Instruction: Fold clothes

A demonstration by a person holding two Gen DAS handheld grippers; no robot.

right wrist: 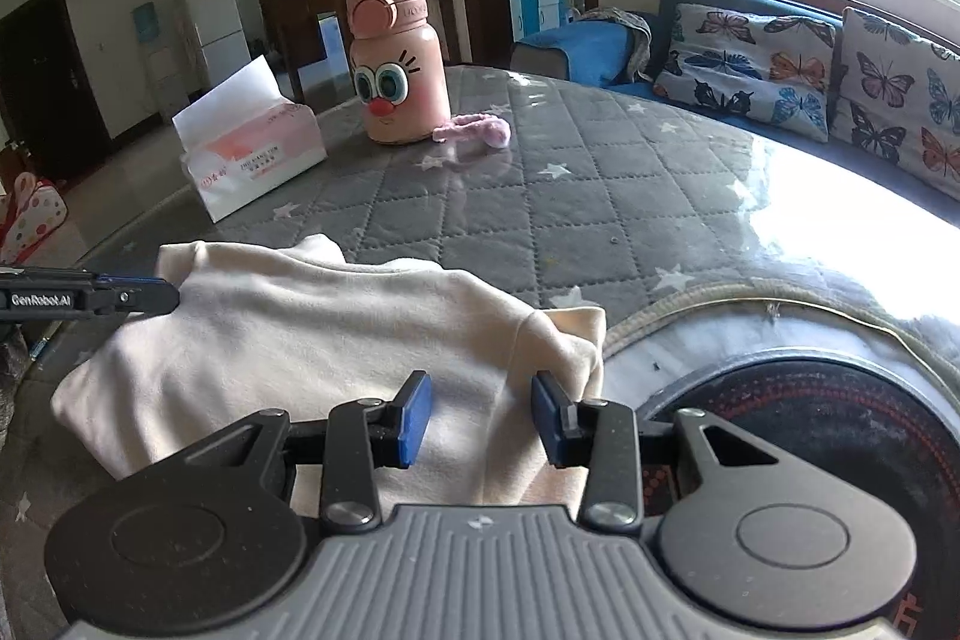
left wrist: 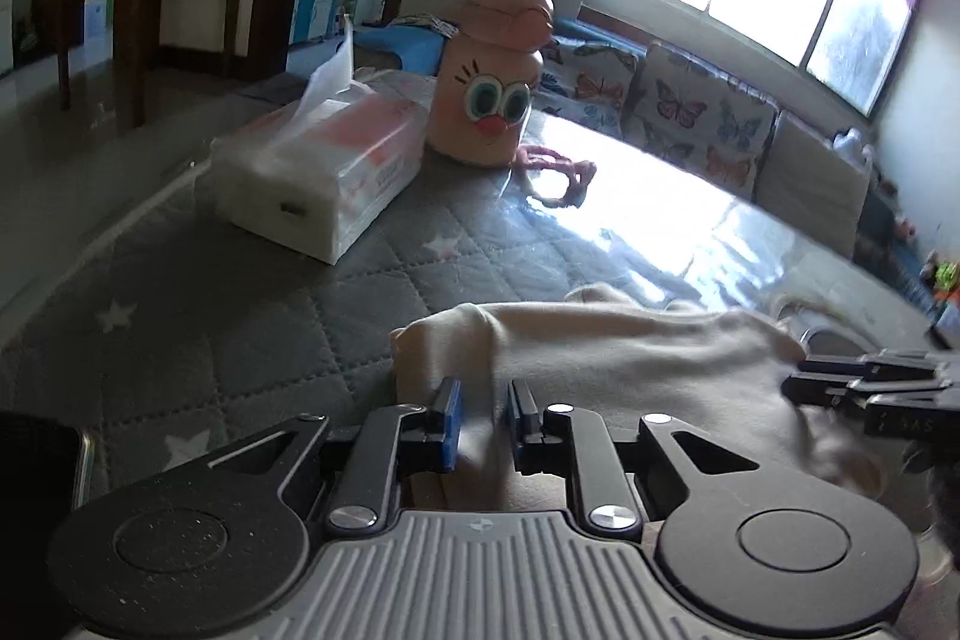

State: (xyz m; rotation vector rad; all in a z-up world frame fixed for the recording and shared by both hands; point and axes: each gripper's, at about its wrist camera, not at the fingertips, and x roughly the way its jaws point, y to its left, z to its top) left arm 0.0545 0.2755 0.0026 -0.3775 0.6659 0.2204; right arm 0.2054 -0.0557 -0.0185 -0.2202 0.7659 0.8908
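Note:
A cream garment (right wrist: 312, 334) lies partly folded on the grey quilted table cover (right wrist: 600, 196); it also shows in the left wrist view (left wrist: 600, 346). My left gripper (left wrist: 485, 415) has its blue pads close together on a raised fold of the cloth at the garment's left end. It shows from the side in the right wrist view (right wrist: 150, 295). My right gripper (right wrist: 483, 418) is open, its pads on either side of the cloth near the right corner, not pinching it. It shows in the left wrist view (left wrist: 804, 382).
A pink cartoon-face bottle (right wrist: 396, 64), a tissue pack (right wrist: 252, 154) and a pink hair tie (right wrist: 474, 130) stand at the far side. A round black hob (right wrist: 828, 424) lies to the right. A butterfly-cushion sofa (right wrist: 780, 64) is behind.

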